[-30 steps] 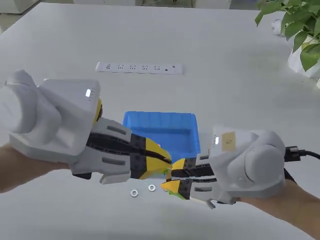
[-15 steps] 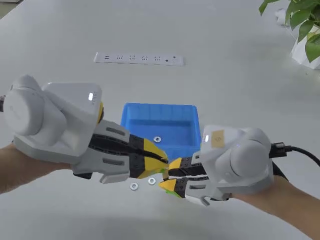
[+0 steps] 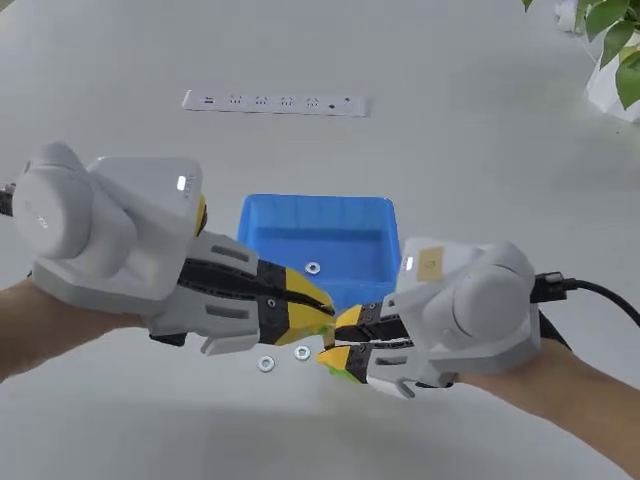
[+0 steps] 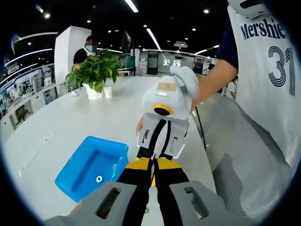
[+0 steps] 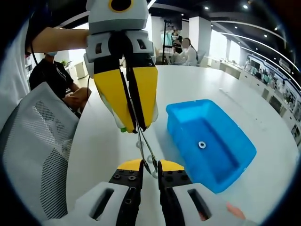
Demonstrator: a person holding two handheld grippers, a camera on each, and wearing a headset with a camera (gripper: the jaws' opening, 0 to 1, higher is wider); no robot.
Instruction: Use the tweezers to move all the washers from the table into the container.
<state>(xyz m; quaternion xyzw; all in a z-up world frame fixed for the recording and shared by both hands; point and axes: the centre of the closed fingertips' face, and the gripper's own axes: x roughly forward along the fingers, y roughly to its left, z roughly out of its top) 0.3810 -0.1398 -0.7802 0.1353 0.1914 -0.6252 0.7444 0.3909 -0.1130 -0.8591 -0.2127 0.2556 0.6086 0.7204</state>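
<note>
A person's white jersey (image 4: 263, 70) reads "Mershie" above the number 31.

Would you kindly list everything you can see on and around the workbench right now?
Table: one, white.
Container: one, blue, centre.
Washers: three, silver; one in the container, two on the table before it.
Power strip: one, white, far side.
Plant: one, green, far right.
Mesh chair: one, grey, beside the table.
Tweezers: one, metal, in the left gripper's shut jaws.
Grippers: left gripper and right gripper, white, yellow-tipped, tips near the two loose washers.
</note>
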